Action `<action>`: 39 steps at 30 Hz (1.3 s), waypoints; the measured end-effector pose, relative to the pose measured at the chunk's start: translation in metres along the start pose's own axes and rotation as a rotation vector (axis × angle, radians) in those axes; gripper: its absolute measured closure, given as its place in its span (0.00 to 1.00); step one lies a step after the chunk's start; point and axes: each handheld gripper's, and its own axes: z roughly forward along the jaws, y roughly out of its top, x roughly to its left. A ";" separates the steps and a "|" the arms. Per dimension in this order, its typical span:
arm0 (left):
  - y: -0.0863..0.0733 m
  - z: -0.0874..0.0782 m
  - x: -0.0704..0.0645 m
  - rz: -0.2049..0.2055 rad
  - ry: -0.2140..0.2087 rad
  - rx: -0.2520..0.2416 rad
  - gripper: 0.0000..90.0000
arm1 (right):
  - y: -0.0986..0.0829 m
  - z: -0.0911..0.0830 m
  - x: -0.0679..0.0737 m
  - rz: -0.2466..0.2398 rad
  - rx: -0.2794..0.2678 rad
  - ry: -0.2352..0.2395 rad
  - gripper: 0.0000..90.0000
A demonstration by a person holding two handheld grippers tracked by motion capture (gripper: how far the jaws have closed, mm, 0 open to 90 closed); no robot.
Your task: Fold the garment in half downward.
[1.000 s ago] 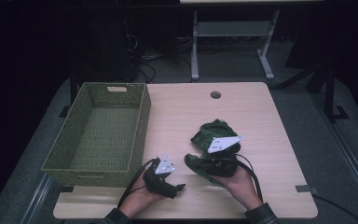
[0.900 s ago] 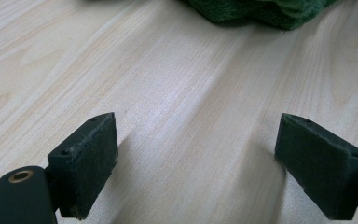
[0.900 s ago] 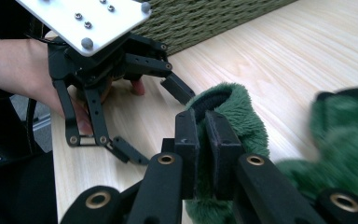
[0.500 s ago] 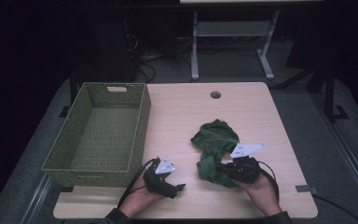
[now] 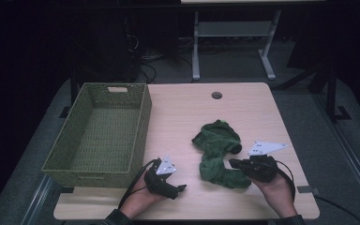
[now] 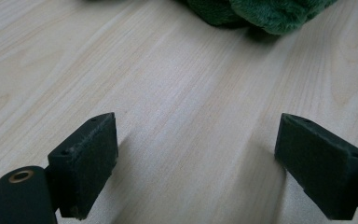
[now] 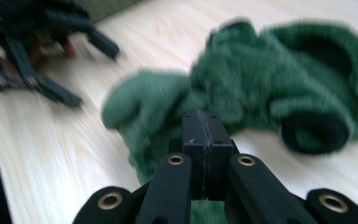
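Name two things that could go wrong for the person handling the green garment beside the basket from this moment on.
1. The right gripper has its jaws shut tight at the edge of the green garment; whether cloth is pinched is unclear, so a lift may leave it behind.
2. The garment is long and crumpled; carried to the basket, a trailing end might catch on the rim, while the open left gripper rests on the table, giving no support.

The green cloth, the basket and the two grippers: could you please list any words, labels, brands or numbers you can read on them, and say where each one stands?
None can be read.
Green cloth: plain plush, no tag showing.
Woven basket: no label.
Left gripper and right gripper: their grey plates carry only small dark dots, no lettering.
Table: bare wood grain, no markings.
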 end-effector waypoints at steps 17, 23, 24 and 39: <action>0.000 0.000 0.000 0.002 0.000 0.000 0.14 | 0.010 0.060 0.010 -0.056 0.135 0.068 1.00; 0.000 0.000 0.000 0.006 0.002 0.000 0.14 | 0.010 0.082 0.014 -0.069 0.187 0.084 1.00; 0.000 0.000 0.000 0.006 0.002 0.000 0.14 | 0.009 0.085 0.015 -0.078 0.201 0.083 1.00; 0.000 0.001 0.000 0.001 -0.001 0.000 0.14 | 0.010 0.080 0.014 -0.062 0.170 0.074 0.84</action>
